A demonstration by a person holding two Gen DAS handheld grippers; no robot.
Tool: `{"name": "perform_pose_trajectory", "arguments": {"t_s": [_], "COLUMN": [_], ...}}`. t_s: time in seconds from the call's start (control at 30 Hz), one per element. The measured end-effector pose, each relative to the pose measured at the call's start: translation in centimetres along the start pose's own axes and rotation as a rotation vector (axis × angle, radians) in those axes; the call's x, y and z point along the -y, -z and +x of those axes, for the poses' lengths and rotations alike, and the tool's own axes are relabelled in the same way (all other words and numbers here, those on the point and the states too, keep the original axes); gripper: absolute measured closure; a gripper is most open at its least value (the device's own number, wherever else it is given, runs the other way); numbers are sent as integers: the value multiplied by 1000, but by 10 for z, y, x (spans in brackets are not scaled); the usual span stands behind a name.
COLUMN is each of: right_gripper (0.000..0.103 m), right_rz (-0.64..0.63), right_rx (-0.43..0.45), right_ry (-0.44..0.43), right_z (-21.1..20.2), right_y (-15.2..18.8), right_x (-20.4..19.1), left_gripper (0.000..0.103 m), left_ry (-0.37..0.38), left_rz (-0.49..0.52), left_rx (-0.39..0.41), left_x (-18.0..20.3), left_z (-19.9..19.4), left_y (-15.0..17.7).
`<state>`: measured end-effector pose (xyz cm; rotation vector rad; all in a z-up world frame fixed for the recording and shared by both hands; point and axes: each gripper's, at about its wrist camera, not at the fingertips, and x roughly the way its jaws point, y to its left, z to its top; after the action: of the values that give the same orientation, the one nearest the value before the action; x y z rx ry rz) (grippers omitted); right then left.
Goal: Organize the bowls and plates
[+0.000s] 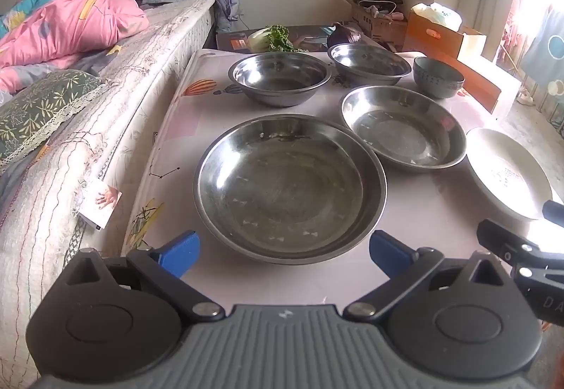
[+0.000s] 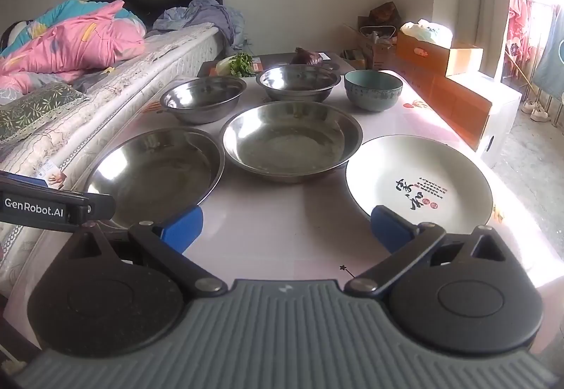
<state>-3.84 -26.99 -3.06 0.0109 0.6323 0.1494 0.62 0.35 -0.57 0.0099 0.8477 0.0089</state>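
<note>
On the table point(image 1: 416, 223) point(image 2: 282, 230) lie a large steel plate point(image 1: 289, 188) point(image 2: 155, 174), a second steel plate point(image 1: 403, 128) point(image 2: 290, 140), two steel bowls point(image 1: 280, 77) point(image 1: 368, 63) point(image 2: 202, 98) point(image 2: 298, 82), a teal ceramic bowl point(image 1: 438, 76) point(image 2: 373, 89) and a white ceramic plate with calligraphy point(image 1: 507, 174) point(image 2: 419, 184). My left gripper point(image 1: 283, 249) is open and empty in front of the large steel plate. My right gripper point(image 2: 286, 228) is open and empty between the large steel plate and the white plate.
A bed with a pink quilt point(image 1: 67, 19) point(image 2: 70, 36) runs along the table's left side. Greens point(image 1: 271, 36) point(image 2: 239, 65) and a purple cabbage point(image 1: 343, 33) point(image 2: 306, 56) lie beyond the bowls. Cardboard boxes point(image 1: 440, 36) point(image 2: 440, 54) stand at the far right.
</note>
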Motion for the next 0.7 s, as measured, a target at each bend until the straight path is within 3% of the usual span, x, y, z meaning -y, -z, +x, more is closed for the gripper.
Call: {"name": "perform_pose_trajectory", "arguments": {"t_s": [0.7], "right_gripper": [1], "right_rz": [53], "right_rx": [-26], "right_ry": [-6], "right_z": [1], "right_y": [-3], "right_x": [9], "left_gripper": [0], "left_ry": [6], "left_rz": [8], "left_rx": [-8], "left_x": [3], "left_z": [2], "left_y": [-1]}}
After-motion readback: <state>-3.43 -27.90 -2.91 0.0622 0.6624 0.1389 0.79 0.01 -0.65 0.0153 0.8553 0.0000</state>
